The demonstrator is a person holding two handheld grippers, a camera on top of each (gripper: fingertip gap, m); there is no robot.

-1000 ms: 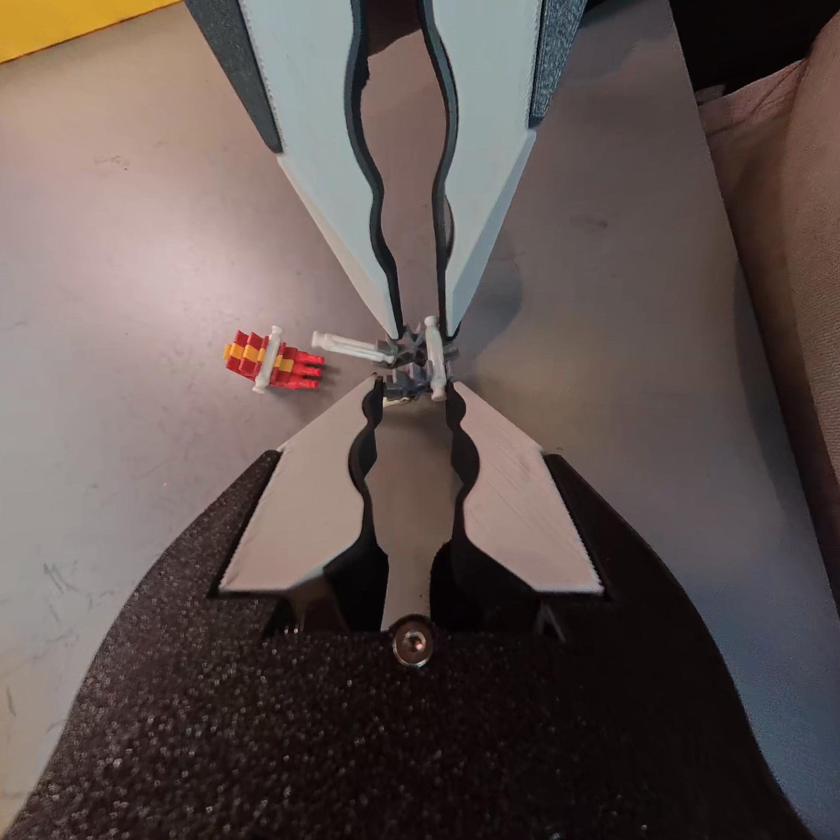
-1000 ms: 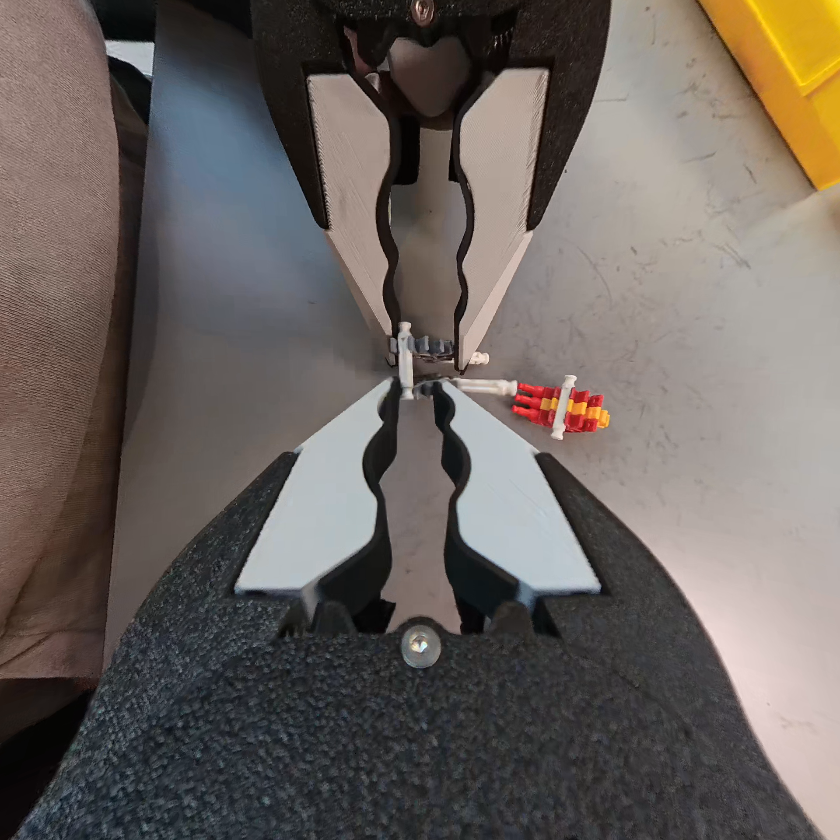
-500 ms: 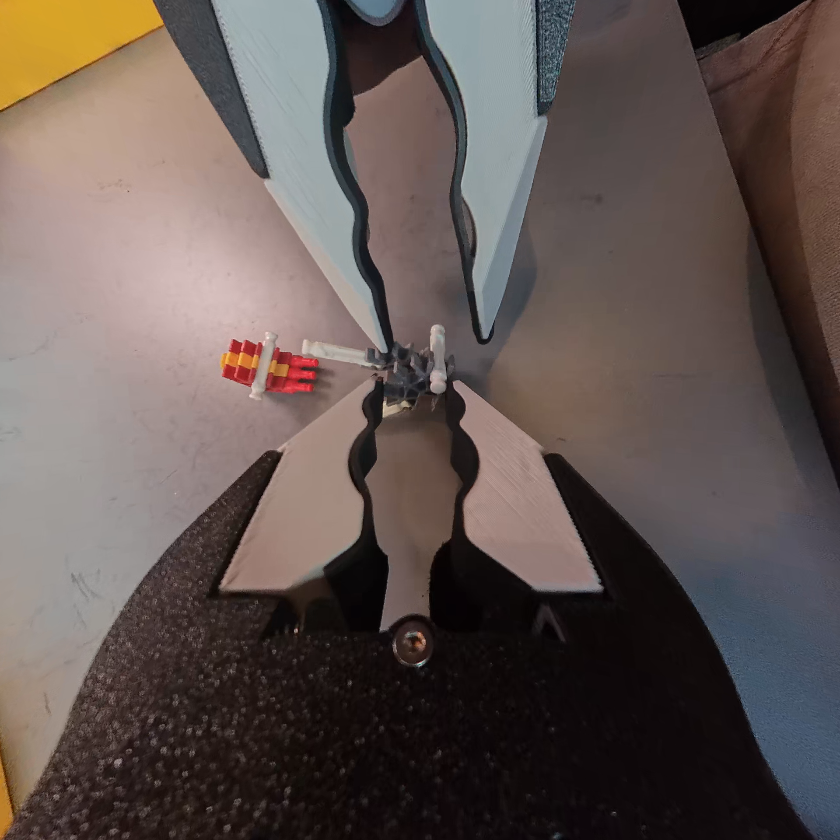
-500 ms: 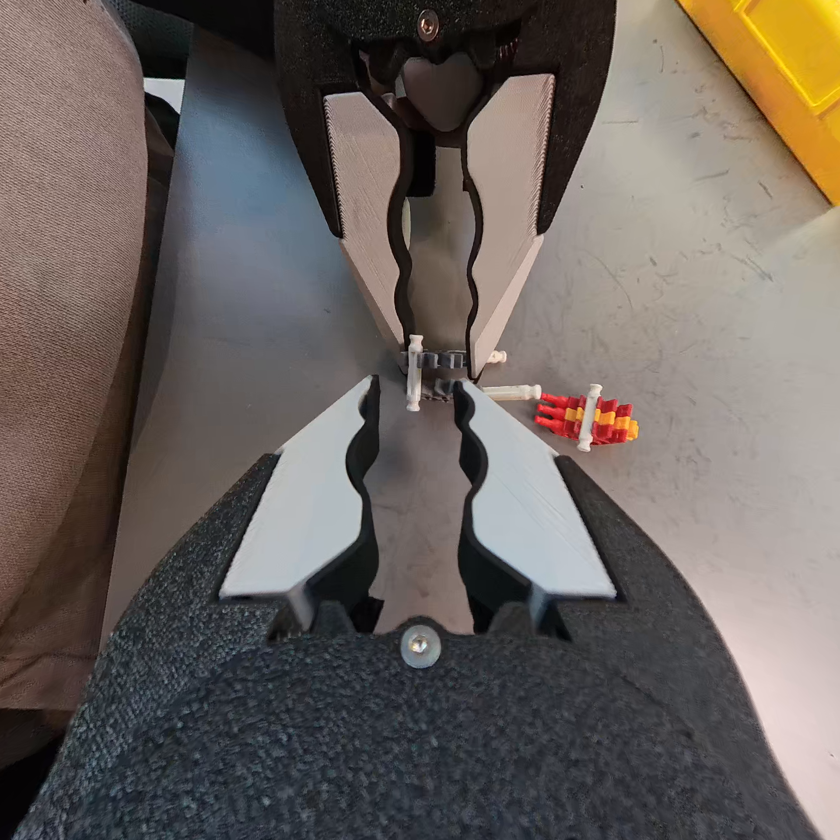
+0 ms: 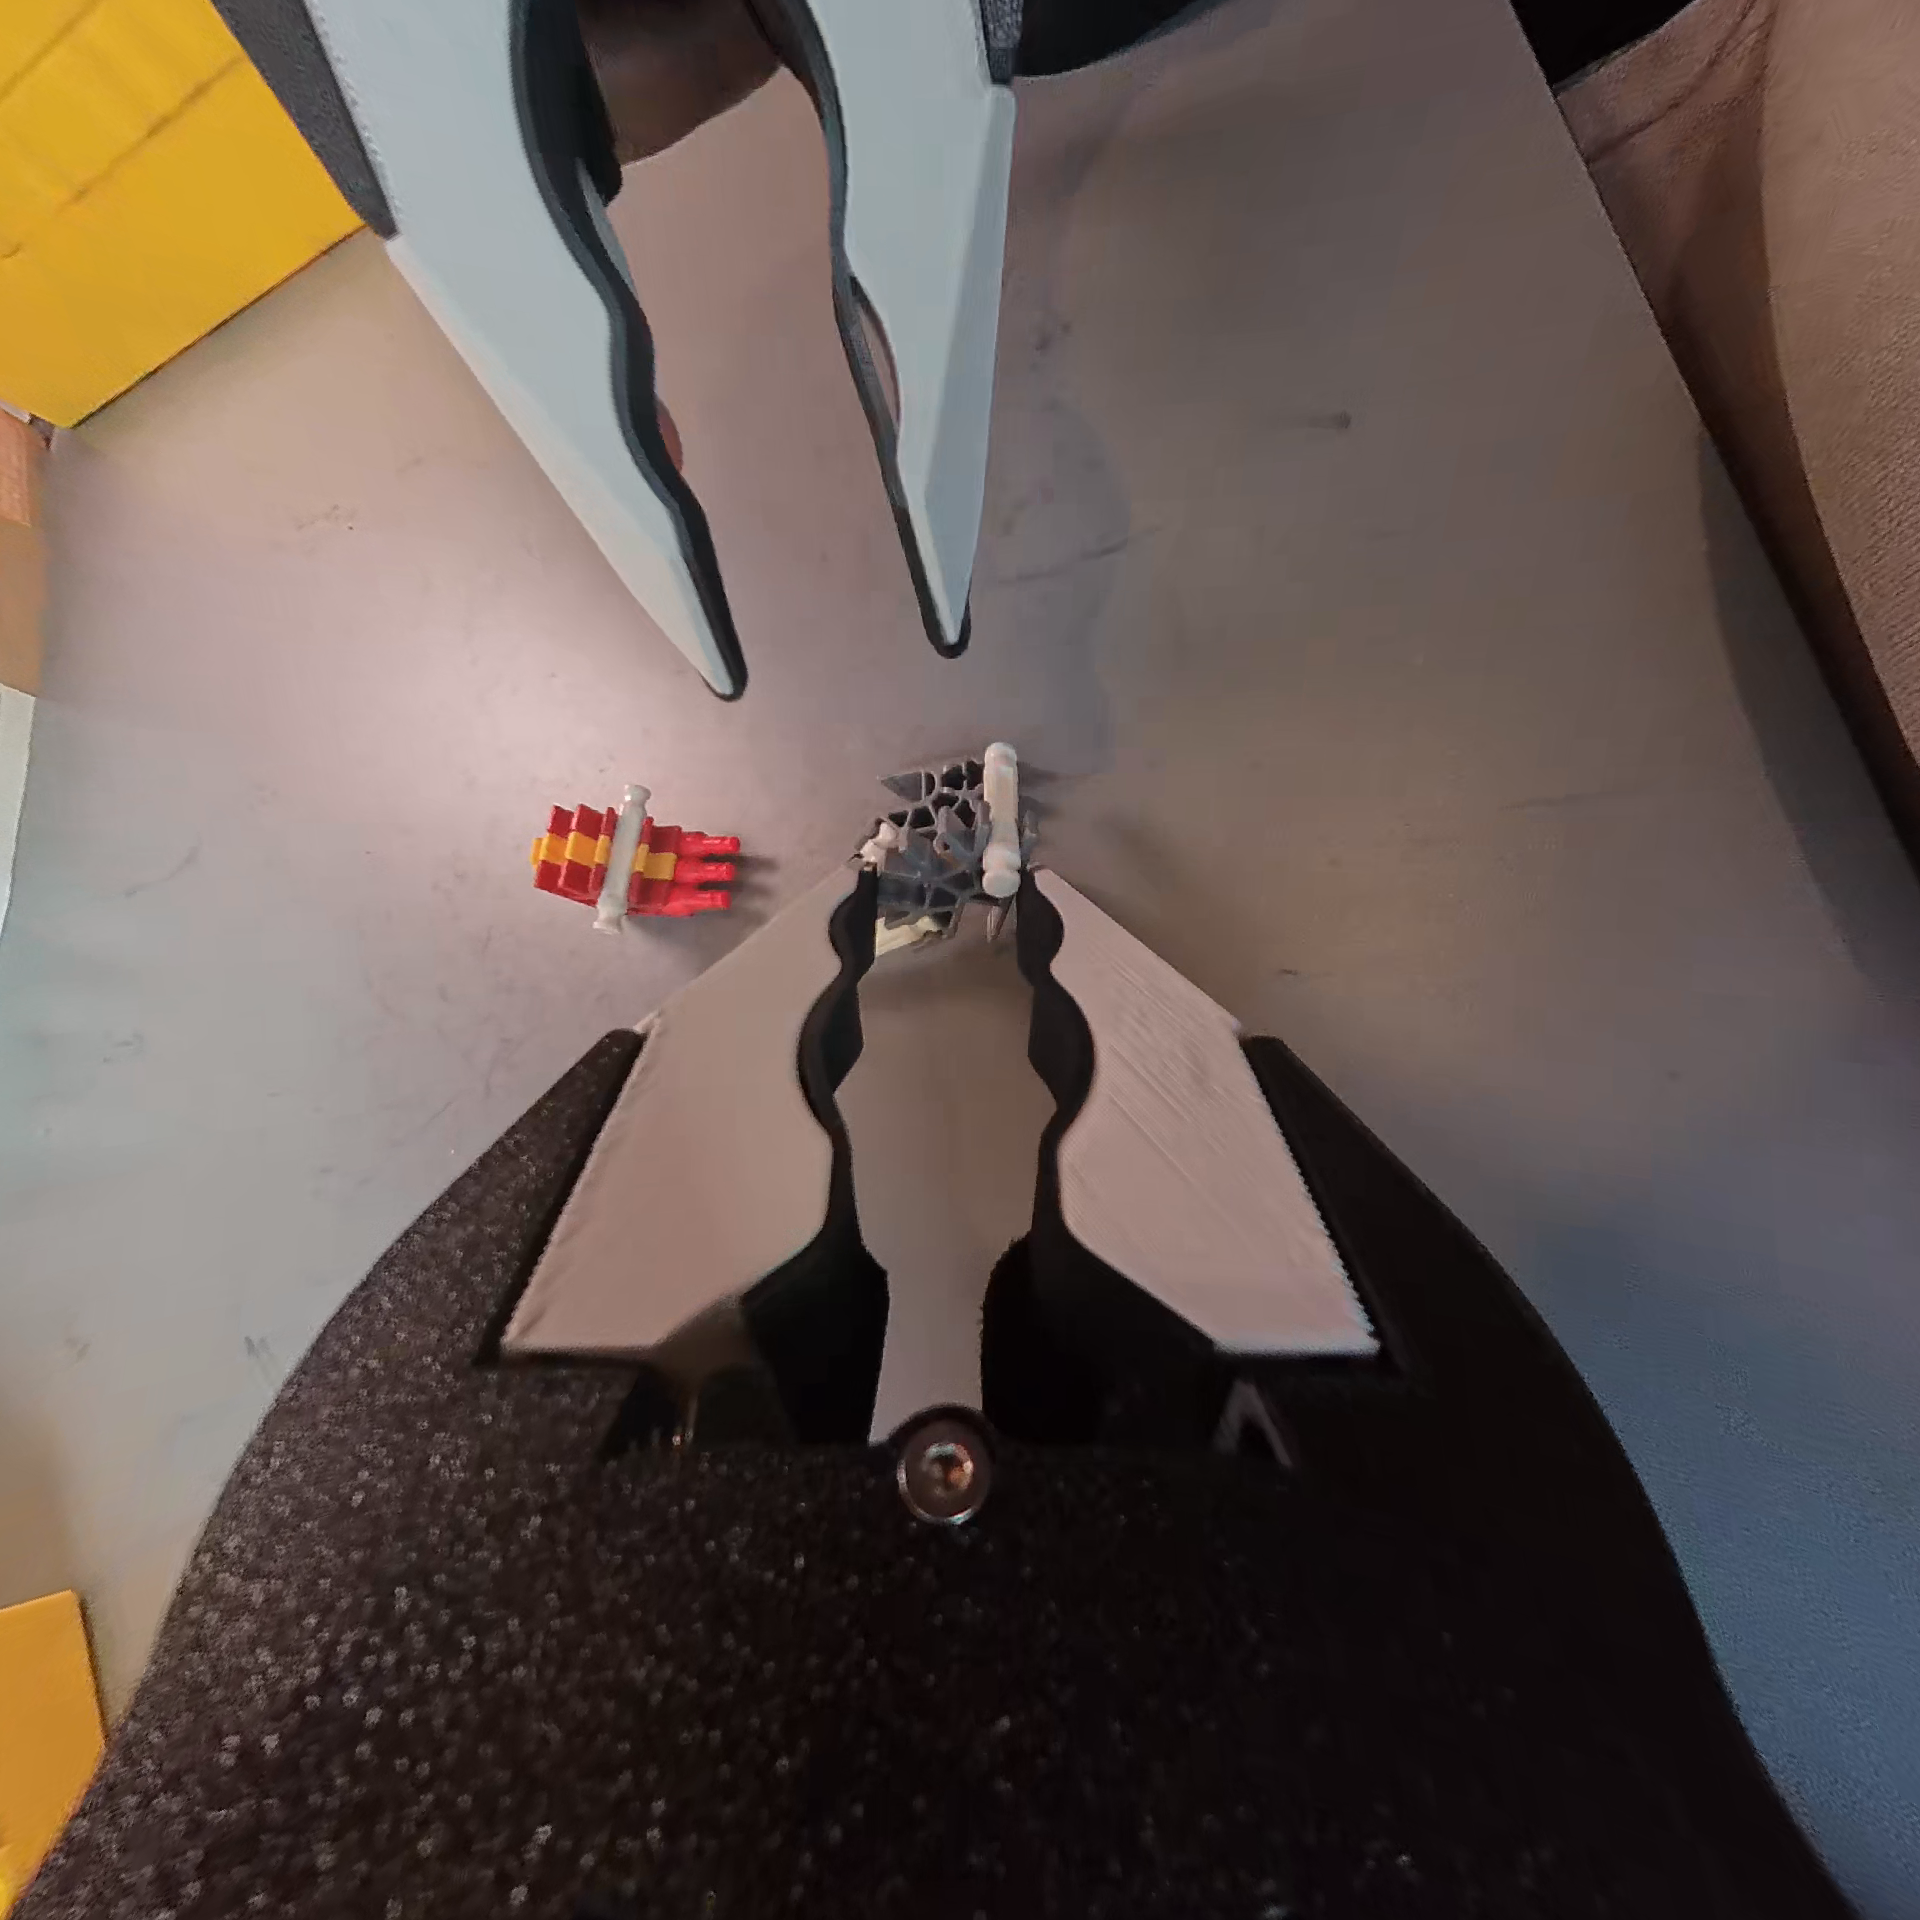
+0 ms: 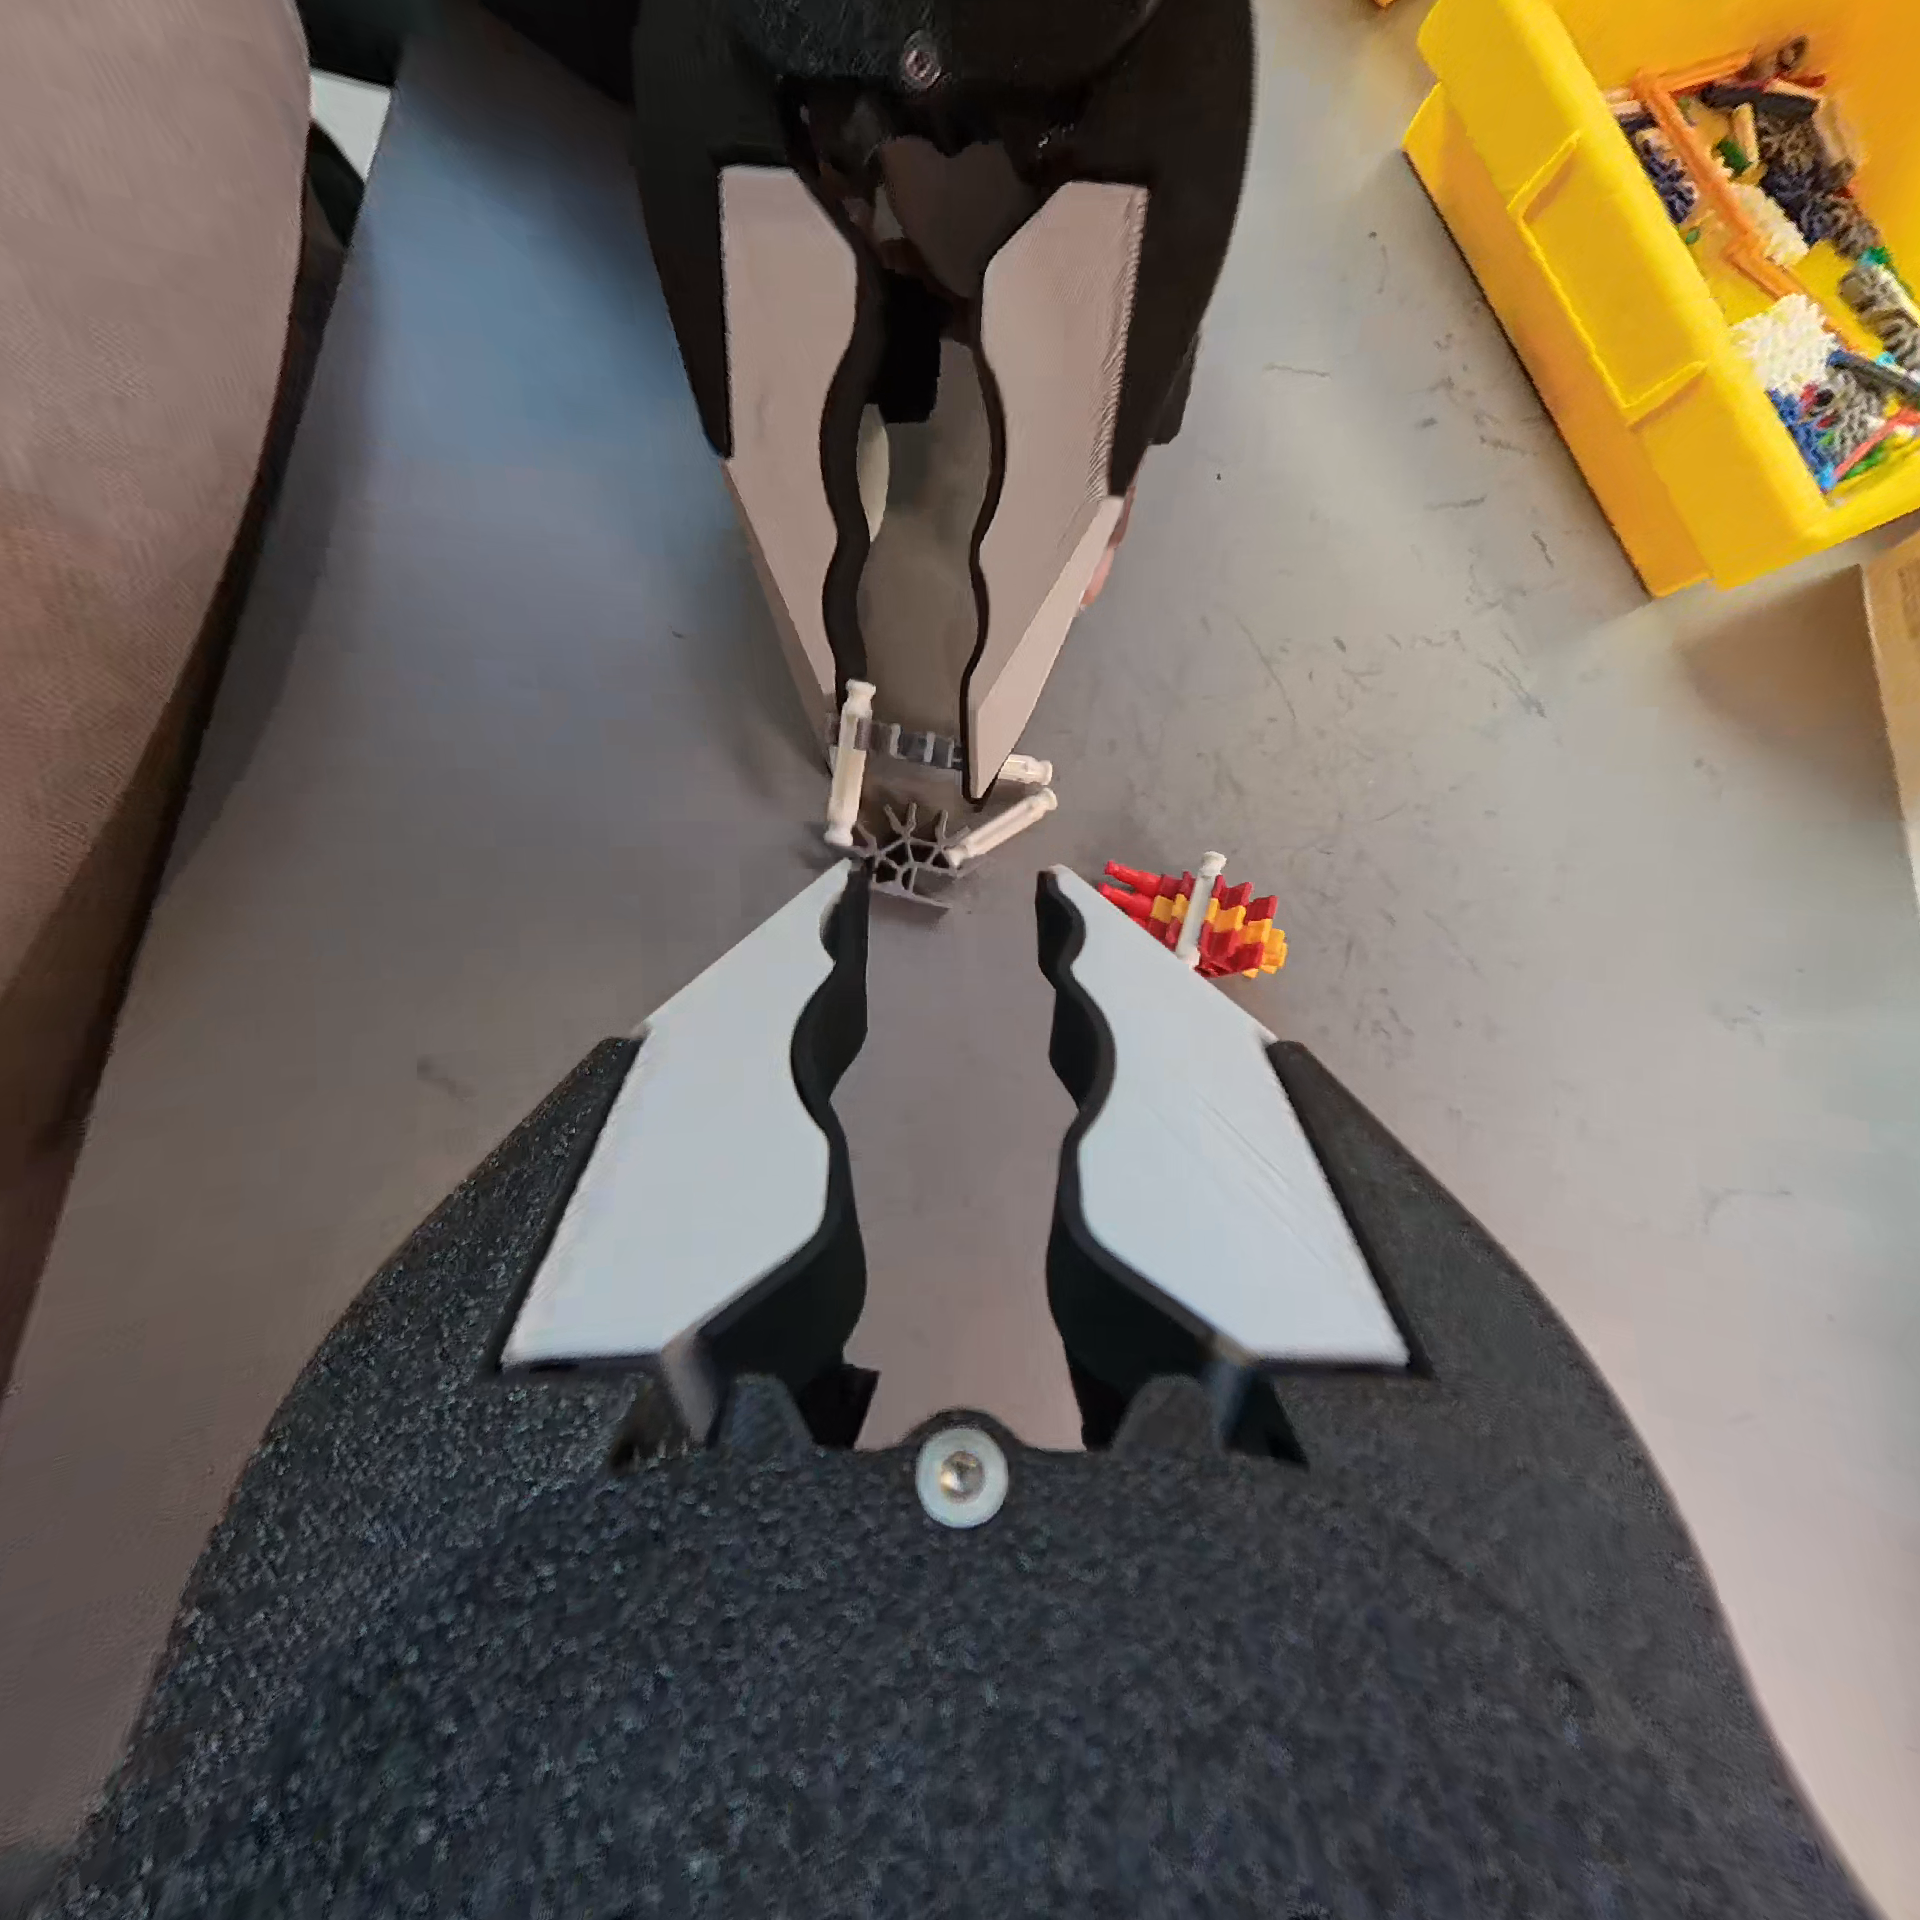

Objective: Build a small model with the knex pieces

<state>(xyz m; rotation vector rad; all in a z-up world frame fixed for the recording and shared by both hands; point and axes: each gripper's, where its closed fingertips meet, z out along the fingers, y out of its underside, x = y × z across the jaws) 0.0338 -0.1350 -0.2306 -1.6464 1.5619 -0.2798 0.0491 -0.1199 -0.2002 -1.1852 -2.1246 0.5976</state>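
Spanning both views, the grey table (image 6: 1455, 1143) carries a yellow bin (image 6: 1621, 343) of mixed pieces; the left gripper (image 5: 945, 883) pinches a grey connector cluster (image 5: 940, 857) with white rods between its fingertips, the right gripper (image 6: 945, 894) is spread, empty, just short of it; a red-yellow piece (image 5: 629, 868) lies beside them; no legible writing

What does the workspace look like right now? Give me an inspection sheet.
Surface: grey tabletop, scuffed and scratched.
Handled things: grey connector assembly with white rods, at the left gripper's tips.
Clutter: red and yellow piece with a white rod, lying alone beside the grippers.
Grippers: left gripper shut on the grey connector assembly; right gripper open, facing it, holding nothing.
Cables: nothing seen.
Surroundings: yellow bin of mixed small parts at the table edge; brown fabric along one side.
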